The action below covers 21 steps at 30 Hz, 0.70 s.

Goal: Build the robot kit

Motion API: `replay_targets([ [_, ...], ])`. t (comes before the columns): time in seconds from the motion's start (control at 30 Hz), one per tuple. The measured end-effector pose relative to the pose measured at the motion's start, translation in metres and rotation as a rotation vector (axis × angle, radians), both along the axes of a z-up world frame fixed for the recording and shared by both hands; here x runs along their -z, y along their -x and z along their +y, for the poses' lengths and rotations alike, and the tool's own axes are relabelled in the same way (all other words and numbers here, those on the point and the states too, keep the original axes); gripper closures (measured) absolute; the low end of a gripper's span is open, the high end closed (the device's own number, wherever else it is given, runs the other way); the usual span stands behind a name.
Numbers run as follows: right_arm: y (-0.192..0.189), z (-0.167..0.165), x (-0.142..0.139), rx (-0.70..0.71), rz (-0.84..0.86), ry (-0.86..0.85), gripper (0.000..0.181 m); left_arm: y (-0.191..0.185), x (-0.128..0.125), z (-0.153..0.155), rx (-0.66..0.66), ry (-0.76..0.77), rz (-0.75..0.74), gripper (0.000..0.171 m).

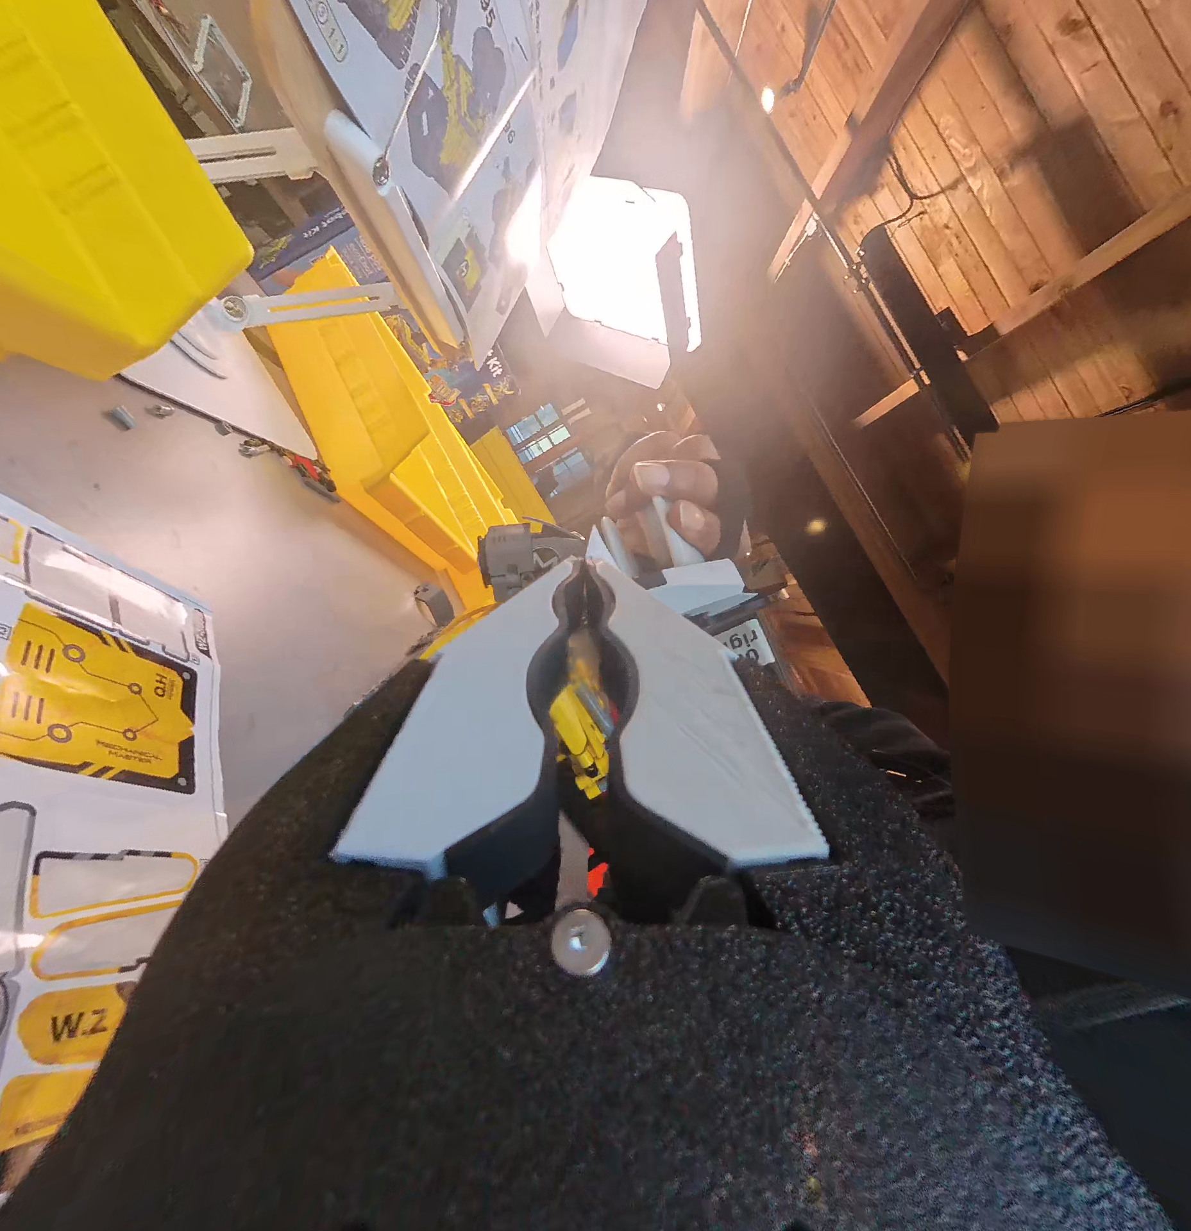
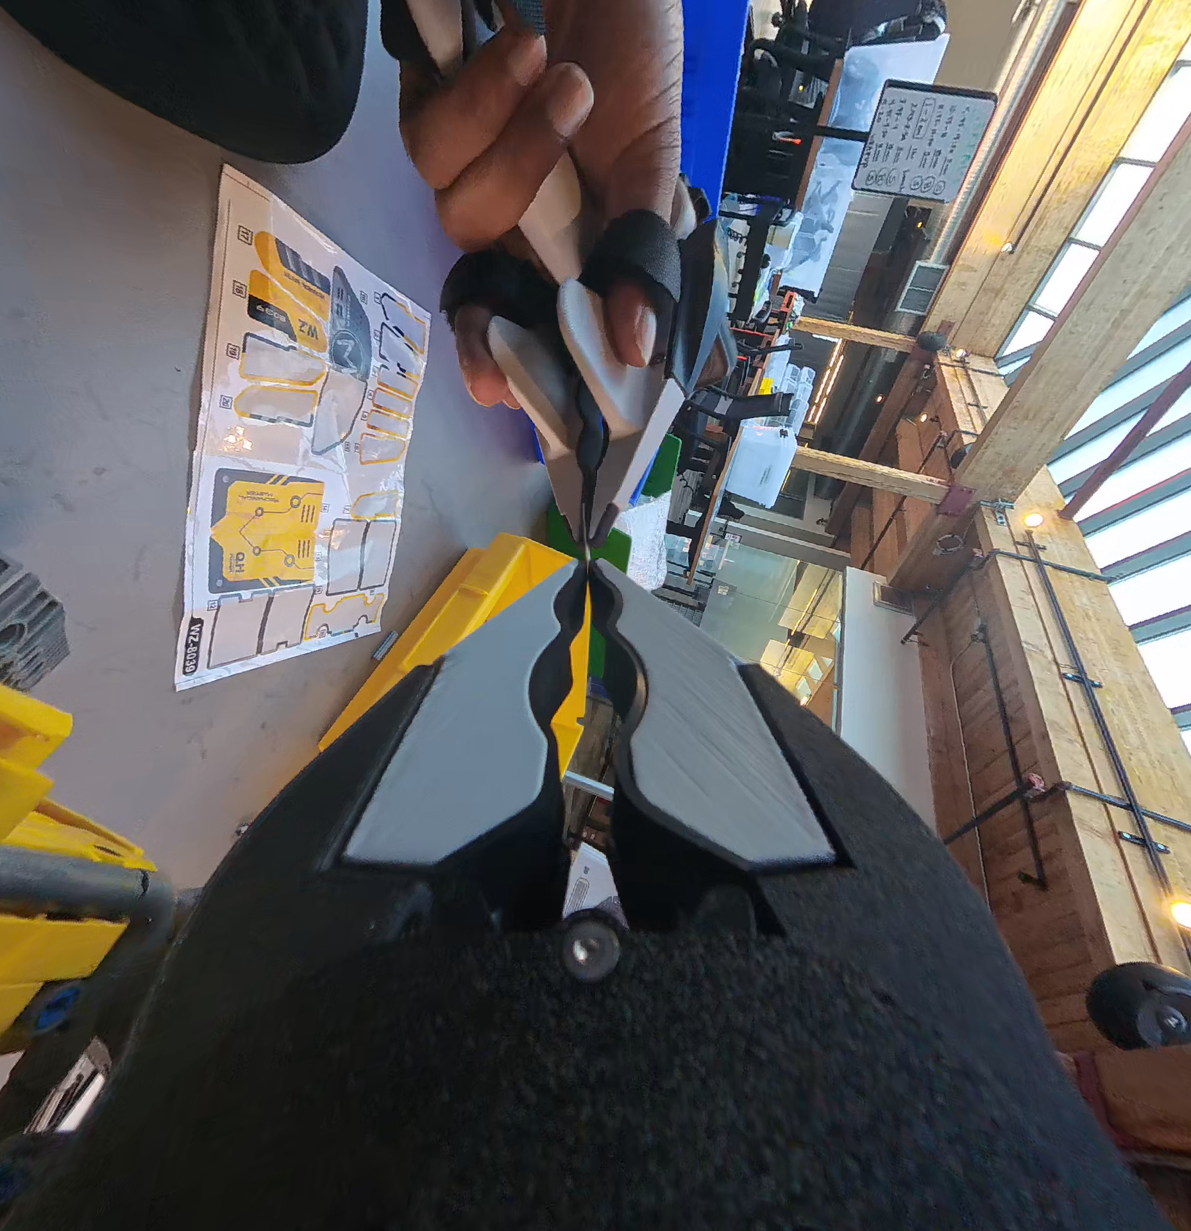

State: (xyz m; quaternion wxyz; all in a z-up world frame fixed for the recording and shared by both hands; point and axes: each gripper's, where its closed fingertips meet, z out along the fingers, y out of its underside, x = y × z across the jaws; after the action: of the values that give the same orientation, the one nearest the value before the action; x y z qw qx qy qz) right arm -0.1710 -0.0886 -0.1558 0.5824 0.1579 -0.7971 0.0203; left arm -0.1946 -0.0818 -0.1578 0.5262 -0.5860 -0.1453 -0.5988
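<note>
My left gripper [image 1: 583,567] and my right gripper [image 2: 587,567] meet tip to tip above the grey table [image 2: 113,400]. Both are shut. A thin pale sticker [image 2: 586,549], seen edge-on, runs between the two pairs of tips, and each pair pinches one end. In the right wrist view the left gripper [image 2: 589,529] points down at mine, held by a hand [image 2: 546,120]. In the left wrist view the right gripper's white finger [image 1: 600,543] shows just past my tips, with the hand [image 1: 666,479] that holds it. A grey toy part [image 1: 516,556] sits just left of the tips.
A sticker sheet [image 2: 299,426] with several peeled spots lies on the table, also in the left wrist view [image 1: 79,699]. Yellow bins [image 1: 79,166] [image 1: 392,426] [image 2: 459,619], an instruction booklet [image 1: 459,133], a bright lamp [image 1: 619,266], small loose parts [image 1: 279,459] and a yellow model [image 2: 33,866] stand around. The tips of both grippers are at nearly the same place.
</note>
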Motion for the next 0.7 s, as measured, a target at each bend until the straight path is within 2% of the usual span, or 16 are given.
replay_targets([
  [0.17,0.004,0.008,0.019,0.056,-0.083,-0.012,0.171,0.006,0.019,0.01,-0.051,0.075,0.165,0.171],
  [0.27,0.002,0.01,0.031,0.086,-0.159,-0.004,0.167,0.018,0.039,0.02,-0.097,0.159,0.276,0.171],
  [0.33,0.0,0.011,0.033,0.114,-0.203,0.028,0.162,0.016,0.061,0.023,-0.061,0.239,0.415,0.171],
  [0.5,0.0,0.021,0.009,0.165,-0.198,0.22,0.161,0.015,0.11,0.029,-0.002,0.401,0.666,0.171],
  [0.63,-0.001,0.03,-0.02,0.21,-0.206,0.483,0.161,0.022,0.134,0.028,0.026,0.484,0.895,0.15],
  [0.7,-0.001,0.039,-0.039,0.233,-0.217,0.648,0.16,0.022,0.136,0.028,0.03,0.485,0.937,0.143],
])
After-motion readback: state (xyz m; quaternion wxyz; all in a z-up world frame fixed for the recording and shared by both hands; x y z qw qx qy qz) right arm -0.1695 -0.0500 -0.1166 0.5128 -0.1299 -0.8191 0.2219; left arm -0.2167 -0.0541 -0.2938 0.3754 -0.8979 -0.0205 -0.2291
